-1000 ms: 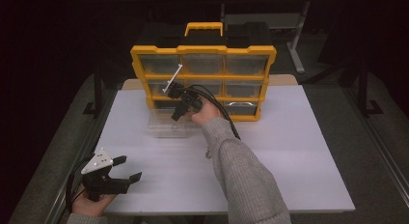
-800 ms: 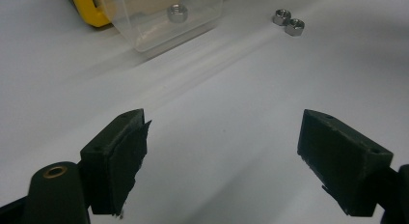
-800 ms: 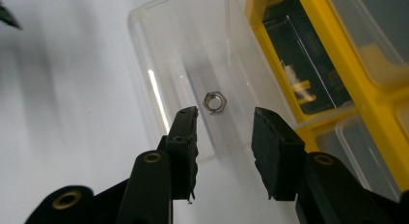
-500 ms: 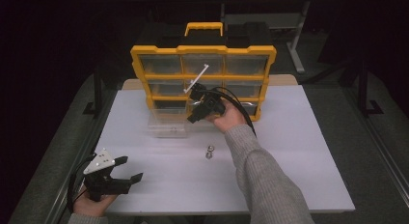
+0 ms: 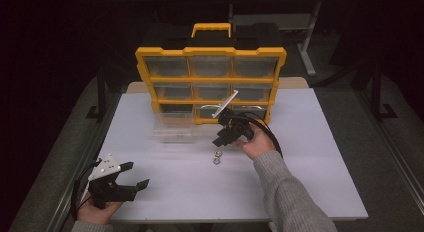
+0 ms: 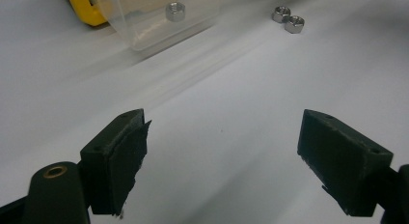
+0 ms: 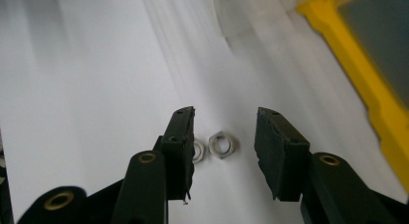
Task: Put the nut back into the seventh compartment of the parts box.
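Two steel hex nuts (image 5: 216, 157) lie side by side on the white table (image 5: 310, 167). My right gripper (image 5: 222, 140) hovers just above them, open; in the right gripper view one nut (image 7: 221, 146) sits between the jaws and the other nut (image 7: 198, 150) is half hidden behind the left jaw. A clear plastic drawer (image 5: 175, 128) stands pulled out on the table before the yellow organizer (image 5: 210, 82), with one nut (image 6: 174, 11) inside. My left gripper (image 5: 131, 177) rests open at the near left edge, nothing between its jaws. The two nuts (image 6: 288, 19) lie far ahead of it.
The yellow organizer with several clear drawers stands at the table's far side, a handle (image 5: 212, 28) on top. One slot at its lower left is without its drawer. A dark floor and metal stand legs (image 5: 305, 52) surround the table.
My right gripper has swung from the organizer's front to the right and down toward the two nuts. The left gripper has stayed put.
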The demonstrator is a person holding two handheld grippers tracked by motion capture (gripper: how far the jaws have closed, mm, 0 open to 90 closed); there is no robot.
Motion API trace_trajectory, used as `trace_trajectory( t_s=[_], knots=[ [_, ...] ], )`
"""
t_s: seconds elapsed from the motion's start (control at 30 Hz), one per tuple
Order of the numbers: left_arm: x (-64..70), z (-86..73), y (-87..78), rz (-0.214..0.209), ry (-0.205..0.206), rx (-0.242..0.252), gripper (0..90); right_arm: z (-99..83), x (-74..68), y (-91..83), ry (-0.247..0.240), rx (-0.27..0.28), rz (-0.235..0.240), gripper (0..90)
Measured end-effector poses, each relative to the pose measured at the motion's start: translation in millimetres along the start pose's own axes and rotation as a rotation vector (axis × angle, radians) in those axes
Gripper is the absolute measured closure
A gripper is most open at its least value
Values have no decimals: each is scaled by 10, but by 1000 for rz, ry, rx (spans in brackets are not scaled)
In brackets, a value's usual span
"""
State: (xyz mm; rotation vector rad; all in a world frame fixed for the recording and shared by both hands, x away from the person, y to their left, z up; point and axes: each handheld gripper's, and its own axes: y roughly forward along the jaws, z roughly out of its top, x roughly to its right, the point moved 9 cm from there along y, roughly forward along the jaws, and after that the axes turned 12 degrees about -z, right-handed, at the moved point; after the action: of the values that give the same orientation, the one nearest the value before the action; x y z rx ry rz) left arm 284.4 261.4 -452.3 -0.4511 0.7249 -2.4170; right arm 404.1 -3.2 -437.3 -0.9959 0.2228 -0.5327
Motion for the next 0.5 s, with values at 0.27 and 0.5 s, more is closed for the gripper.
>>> trace_trajectory(
  t_s=[0.27, 0.5],
  knots=[
    [7, 2, 7, -1, -3, 1, 173, -259, -77, 120, 13, -13, 3, 565],
    [4, -1, 11, 0, 3, -6, 173, -388, -173, 205, 4, -27, 16, 563]
  ],
)
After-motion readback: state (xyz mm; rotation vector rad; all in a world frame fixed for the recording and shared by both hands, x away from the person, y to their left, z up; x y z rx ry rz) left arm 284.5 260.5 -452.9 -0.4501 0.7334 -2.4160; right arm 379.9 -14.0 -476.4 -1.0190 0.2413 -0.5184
